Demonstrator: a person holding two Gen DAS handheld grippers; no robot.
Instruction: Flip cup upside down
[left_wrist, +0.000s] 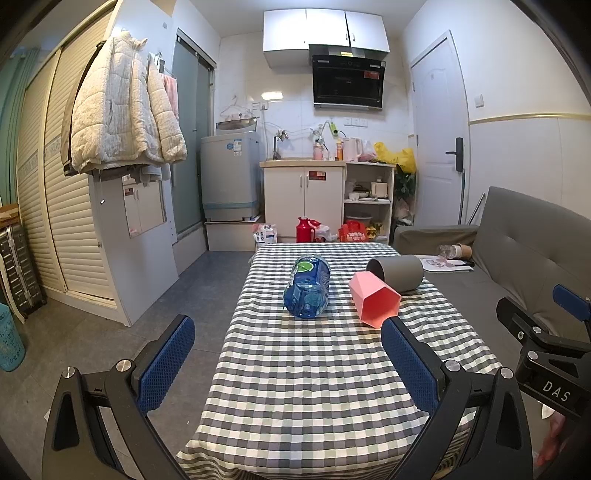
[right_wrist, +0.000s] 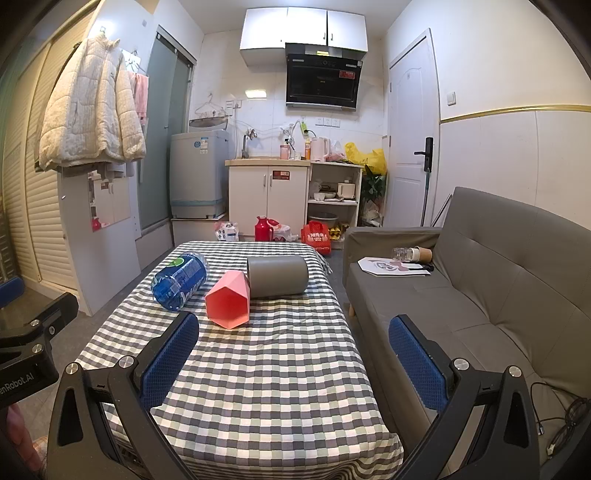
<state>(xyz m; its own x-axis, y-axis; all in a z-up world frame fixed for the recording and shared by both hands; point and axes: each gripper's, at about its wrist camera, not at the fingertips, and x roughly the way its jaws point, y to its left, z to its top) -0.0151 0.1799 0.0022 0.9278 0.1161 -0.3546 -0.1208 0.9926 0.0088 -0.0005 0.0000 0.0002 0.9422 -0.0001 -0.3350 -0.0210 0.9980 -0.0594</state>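
Three cups lie on their sides on the checked tablecloth (left_wrist: 314, 387) (right_wrist: 258, 387). A clear blue cup (left_wrist: 308, 286) (right_wrist: 180, 280) is at the left. A pink faceted cup (left_wrist: 373, 299) (right_wrist: 229, 300) lies in the middle, its mouth toward me. A grey round cup (left_wrist: 397, 272) (right_wrist: 277, 276) lies behind it, touching it. My left gripper (left_wrist: 288, 360) is open and empty over the table's near half, well short of the cups. My right gripper (right_wrist: 293, 362) is open and empty, over the table's near right edge.
A grey sofa (right_wrist: 480, 295) (left_wrist: 517, 258) stands close along the table's right side, with papers and a bottle (right_wrist: 410, 254) on it. Bare floor lies to the table's left. Kitchen cabinets, a washing machine and bags stand beyond the far end.
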